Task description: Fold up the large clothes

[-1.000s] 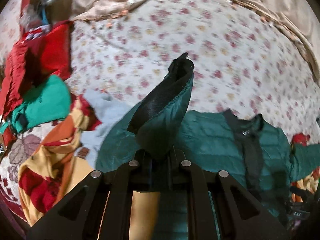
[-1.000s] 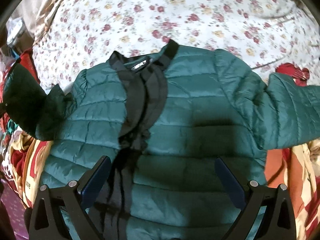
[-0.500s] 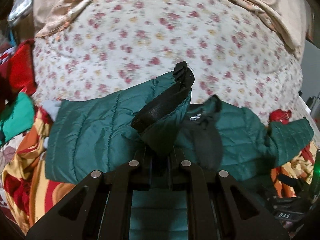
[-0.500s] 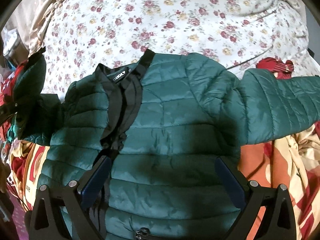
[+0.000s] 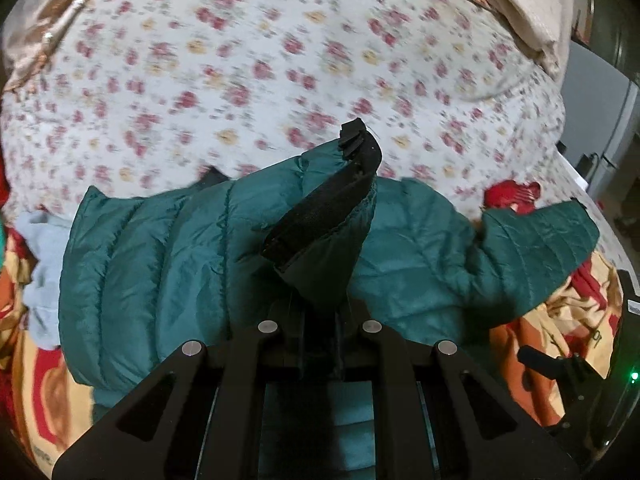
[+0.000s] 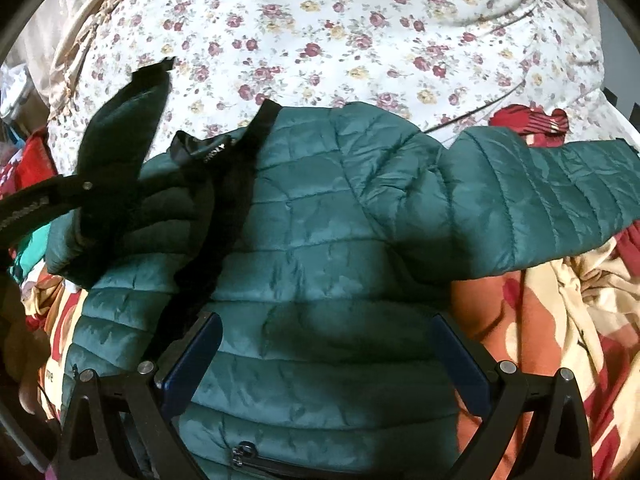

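Note:
A dark green quilted jacket (image 6: 328, 216) lies front up on the bed, with a black zip placket (image 6: 224, 208) and black collar. My left gripper (image 5: 320, 304) is shut on the end of the jacket's left sleeve (image 5: 332, 232), whose black cuff (image 5: 356, 140) sticks up; the sleeve is folded across the jacket body (image 5: 152, 272). In the right wrist view the left gripper (image 6: 86, 200) holds that sleeve (image 6: 120, 140) above the jacket's left shoulder. My right gripper (image 6: 326, 364) is open and empty, low over the jacket's lower front. The other sleeve (image 6: 560, 200) lies stretched out to the right.
A white floral bedsheet (image 6: 340, 32) covers the far half of the bed. An orange, red and cream patterned blanket (image 6: 560, 320) lies under the jacket. A red garment (image 6: 528, 118) lies beyond the right sleeve. A pale blue cloth (image 5: 40, 240) and other clothes (image 6: 32, 160) lie at left.
My left gripper has carried the sleeve to the right, over the jacket body. The right gripper stays open and has shifted slightly right over the jacket's lower front.

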Demonstrator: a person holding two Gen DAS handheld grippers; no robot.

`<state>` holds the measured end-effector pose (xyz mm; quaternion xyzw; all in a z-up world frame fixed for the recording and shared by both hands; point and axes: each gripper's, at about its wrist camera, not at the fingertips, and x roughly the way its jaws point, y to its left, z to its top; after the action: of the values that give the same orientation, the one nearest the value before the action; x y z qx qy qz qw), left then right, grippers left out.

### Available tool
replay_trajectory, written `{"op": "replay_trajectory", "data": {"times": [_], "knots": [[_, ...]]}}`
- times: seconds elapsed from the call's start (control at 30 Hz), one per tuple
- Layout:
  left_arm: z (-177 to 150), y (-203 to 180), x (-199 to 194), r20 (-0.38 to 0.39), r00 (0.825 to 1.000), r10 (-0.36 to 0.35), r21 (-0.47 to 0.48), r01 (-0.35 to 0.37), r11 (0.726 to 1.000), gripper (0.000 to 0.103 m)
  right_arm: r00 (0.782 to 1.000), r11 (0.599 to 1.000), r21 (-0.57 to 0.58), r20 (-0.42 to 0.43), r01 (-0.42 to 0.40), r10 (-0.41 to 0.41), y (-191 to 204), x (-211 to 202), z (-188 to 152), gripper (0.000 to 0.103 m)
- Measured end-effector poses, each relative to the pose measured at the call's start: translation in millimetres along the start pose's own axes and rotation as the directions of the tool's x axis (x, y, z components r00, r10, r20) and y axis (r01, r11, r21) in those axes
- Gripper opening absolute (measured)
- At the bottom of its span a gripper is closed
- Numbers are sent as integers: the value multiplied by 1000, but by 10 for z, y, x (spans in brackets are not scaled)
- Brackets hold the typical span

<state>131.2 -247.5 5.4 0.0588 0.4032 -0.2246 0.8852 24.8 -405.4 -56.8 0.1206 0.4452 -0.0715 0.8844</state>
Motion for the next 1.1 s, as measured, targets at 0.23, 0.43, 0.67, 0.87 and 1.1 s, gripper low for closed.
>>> {"op": "replay_trajectory", "data": {"times": [0.23, 0.43, 0.67, 0.87, 1.1], "knots": [[-95, -266, 366, -61, 997, -56, 1, 56, 998, 10, 999, 1000, 19, -32, 17, -16, -167, 89, -62, 103], [-229, -265, 623, -115, 985, -129, -26, 127, 992, 11, 999, 999, 47, -49, 7, -5, -262, 124, -120, 103], [-296, -48, 581, -125, 940, -318, -146, 300, 943, 74, 999, 997, 71, -41, -11, 14, -257, 61, -120, 103], [-311, 234, 270, -105, 950, -294, -135, 279, 951, 74, 999, 996, 77, -24, -42, 44, -187, -17, -81, 103], [-389, 969, -62, -52, 995, -89, -139, 81, 987, 75, 994, 993, 50, -13, -106, 107, 72, 178, 176, 103]]}}
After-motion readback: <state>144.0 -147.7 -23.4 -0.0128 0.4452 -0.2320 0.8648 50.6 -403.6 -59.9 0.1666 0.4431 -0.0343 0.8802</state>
